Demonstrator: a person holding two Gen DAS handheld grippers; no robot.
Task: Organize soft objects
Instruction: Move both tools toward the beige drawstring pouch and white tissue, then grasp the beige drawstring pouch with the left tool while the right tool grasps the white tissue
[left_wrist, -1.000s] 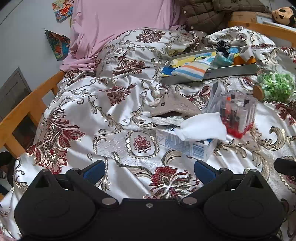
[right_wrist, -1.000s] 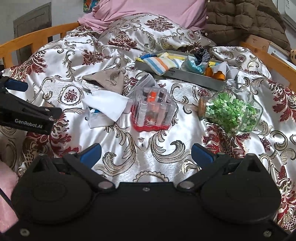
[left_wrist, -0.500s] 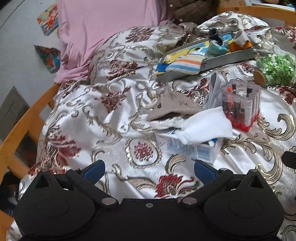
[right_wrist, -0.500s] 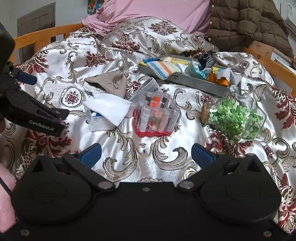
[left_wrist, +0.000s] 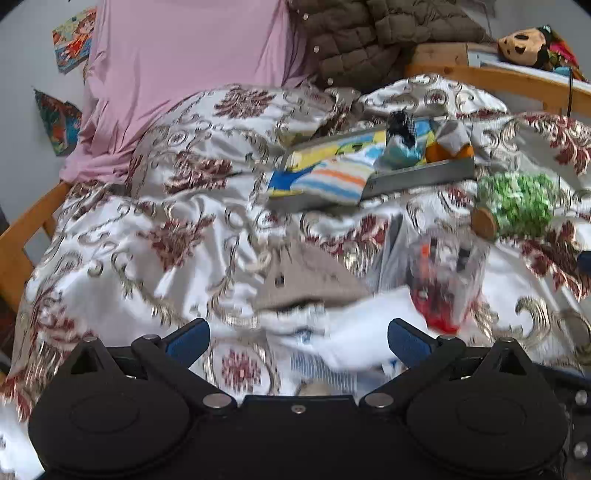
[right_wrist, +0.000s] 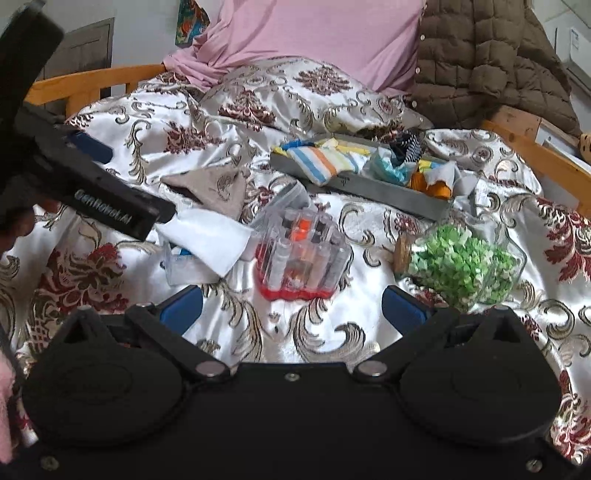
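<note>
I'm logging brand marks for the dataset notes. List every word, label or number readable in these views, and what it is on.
"GenRobot.AI": white lettering on the black side of the left gripper, seen in the right wrist view.
Tissue box: blue print, too blurred to read in either view.
Clear organizer of small bottles: labels too small to read.
Wall pictures: images only, no legible text.
Nothing else is readable.

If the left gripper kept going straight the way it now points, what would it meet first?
Most likely the white tissue sticking out of the tissue box: it lies between the open left gripper fingers, nearest ahead. The grey cloth lies just beyond. Motion blur makes depth uncertain.
</note>
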